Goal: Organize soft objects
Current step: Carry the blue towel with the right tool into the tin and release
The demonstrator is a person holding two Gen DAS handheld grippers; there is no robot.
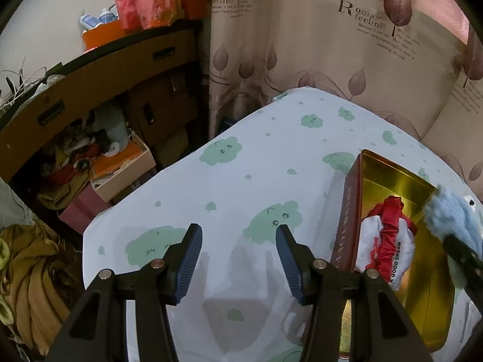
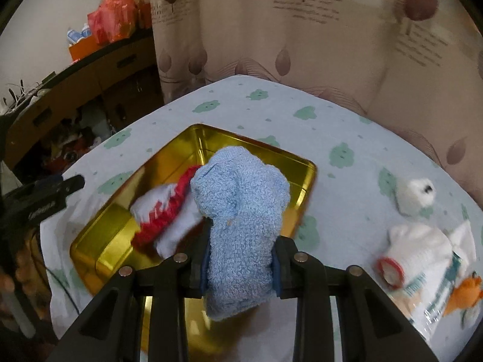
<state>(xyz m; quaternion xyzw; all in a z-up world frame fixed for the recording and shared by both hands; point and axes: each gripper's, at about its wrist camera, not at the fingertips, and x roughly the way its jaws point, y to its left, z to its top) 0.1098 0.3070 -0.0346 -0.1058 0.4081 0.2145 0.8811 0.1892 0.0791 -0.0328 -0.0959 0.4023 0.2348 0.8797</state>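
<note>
A gold tin box [image 2: 305, 181] stands open on the table, also in the left wrist view [image 1: 389, 166]. A red and white soft cloth item [image 2: 163, 208] lies inside it [image 1: 389, 238]. My right gripper [image 2: 240, 253] is shut on a fluffy blue soft toy [image 2: 241, 205] and holds it over the tin; the toy shows at the right edge of the left wrist view [image 1: 452, 217]. My left gripper [image 1: 238, 259] is open and empty above the tablecloth, left of the tin.
The table has a white cloth with green cloud prints [image 1: 241, 163]. White soft toys [image 2: 416, 193] and a packaged white and orange one [image 2: 422, 259] lie right of the tin. A cluttered shelf [image 1: 90, 126] stands left; a curtain [image 1: 332, 45] hangs behind.
</note>
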